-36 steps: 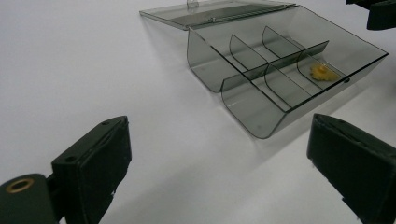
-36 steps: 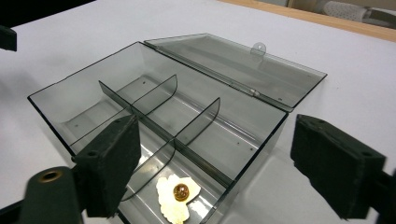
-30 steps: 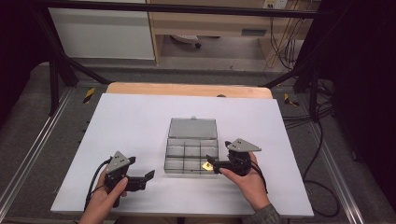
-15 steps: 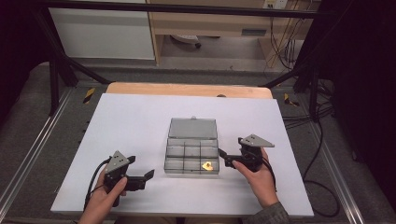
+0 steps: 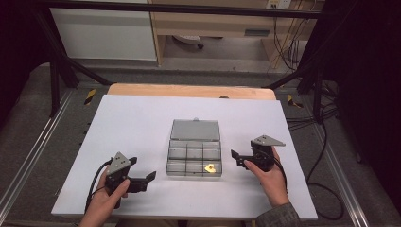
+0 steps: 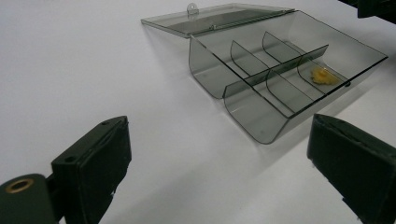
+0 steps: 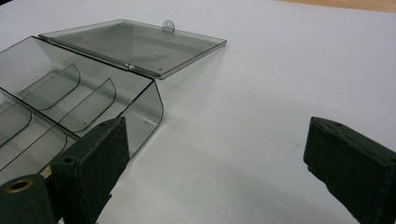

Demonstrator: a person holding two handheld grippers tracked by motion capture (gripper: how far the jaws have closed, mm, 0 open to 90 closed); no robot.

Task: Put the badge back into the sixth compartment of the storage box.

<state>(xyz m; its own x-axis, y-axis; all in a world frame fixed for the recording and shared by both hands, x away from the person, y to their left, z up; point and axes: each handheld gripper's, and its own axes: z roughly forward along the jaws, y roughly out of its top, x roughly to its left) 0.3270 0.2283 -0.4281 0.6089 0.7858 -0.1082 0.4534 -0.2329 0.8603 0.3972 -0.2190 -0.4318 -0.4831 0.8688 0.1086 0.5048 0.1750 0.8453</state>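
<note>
Tongs [image 5: 239, 159] gape beside organizer box [image 5: 194, 153] holding yellow piece [image 5: 210, 167].

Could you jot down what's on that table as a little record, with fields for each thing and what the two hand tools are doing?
box: clear grey box, lid flat open behind it
dividers: six compartments
contents: small yellow piece in the near right compartment
left gripper: jaws open, empty, left of the box
right gripper: jaws open, empty, right of the box
surface: white table
</note>
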